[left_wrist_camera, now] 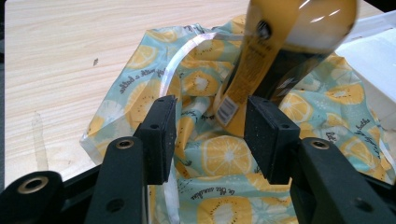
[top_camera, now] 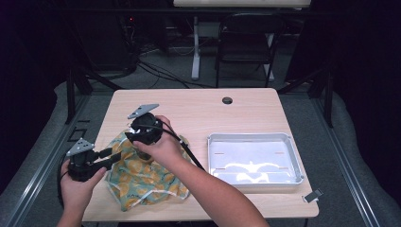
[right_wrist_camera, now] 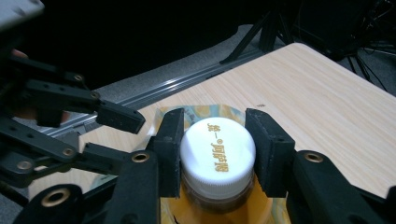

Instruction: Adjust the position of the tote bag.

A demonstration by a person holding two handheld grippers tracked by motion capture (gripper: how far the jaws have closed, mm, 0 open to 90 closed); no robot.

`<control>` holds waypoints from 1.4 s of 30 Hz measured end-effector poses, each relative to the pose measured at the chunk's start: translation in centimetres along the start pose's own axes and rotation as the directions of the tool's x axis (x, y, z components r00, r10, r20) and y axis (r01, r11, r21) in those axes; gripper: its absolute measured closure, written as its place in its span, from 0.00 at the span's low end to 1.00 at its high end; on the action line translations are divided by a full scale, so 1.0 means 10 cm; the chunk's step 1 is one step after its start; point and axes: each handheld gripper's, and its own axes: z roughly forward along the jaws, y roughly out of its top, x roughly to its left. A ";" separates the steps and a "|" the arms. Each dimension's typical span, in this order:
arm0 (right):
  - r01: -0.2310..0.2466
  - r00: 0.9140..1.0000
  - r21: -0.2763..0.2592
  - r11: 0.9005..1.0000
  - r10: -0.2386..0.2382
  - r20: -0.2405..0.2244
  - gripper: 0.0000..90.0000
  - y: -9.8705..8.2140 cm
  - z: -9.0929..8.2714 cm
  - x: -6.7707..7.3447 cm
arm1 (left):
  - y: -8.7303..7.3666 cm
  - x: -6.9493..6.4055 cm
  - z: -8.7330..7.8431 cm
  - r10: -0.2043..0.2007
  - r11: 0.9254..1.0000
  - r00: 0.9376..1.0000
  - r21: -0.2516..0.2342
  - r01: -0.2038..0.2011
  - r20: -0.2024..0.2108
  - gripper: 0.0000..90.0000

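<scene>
The right hand-held gripper [right_wrist_camera: 212,154] clamps the white cap of a bottle [right_wrist_camera: 218,156] held above the lemon-print bag [top_camera: 144,175] on the counter [top_camera: 198,106]. The left hand-held gripper [left_wrist_camera: 210,128] hovers at the bag's left edge, jaws apart – nothing between the pads. A white tray [top_camera: 255,158] sits well to the right. The left gripper view shows the bottle's yellow label and barcode – the right gripper view shows gold lettering on the cap
</scene>
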 end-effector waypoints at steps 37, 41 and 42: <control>0.064 0.998 0.030 0.998 -0.063 -0.028 0.68 0.11 -0.04 0.06 | -0.03 -0.04 0.08 0.009 1.000 1.000 0.015 -0.009 0.016 0.61; 0.023 0.999 0.056 0.998 -0.021 -0.030 0.68 -0.02 0.08 -0.04 | -0.04 -0.03 0.11 0.009 1.000 1.000 0.023 -0.009 0.020 0.61; 0.024 0.999 0.056 0.998 -0.022 -0.025 0.68 -0.05 0.10 -0.05 | -0.04 -0.03 0.11 0.011 1.000 1.000 0.024 -0.012 0.019 0.61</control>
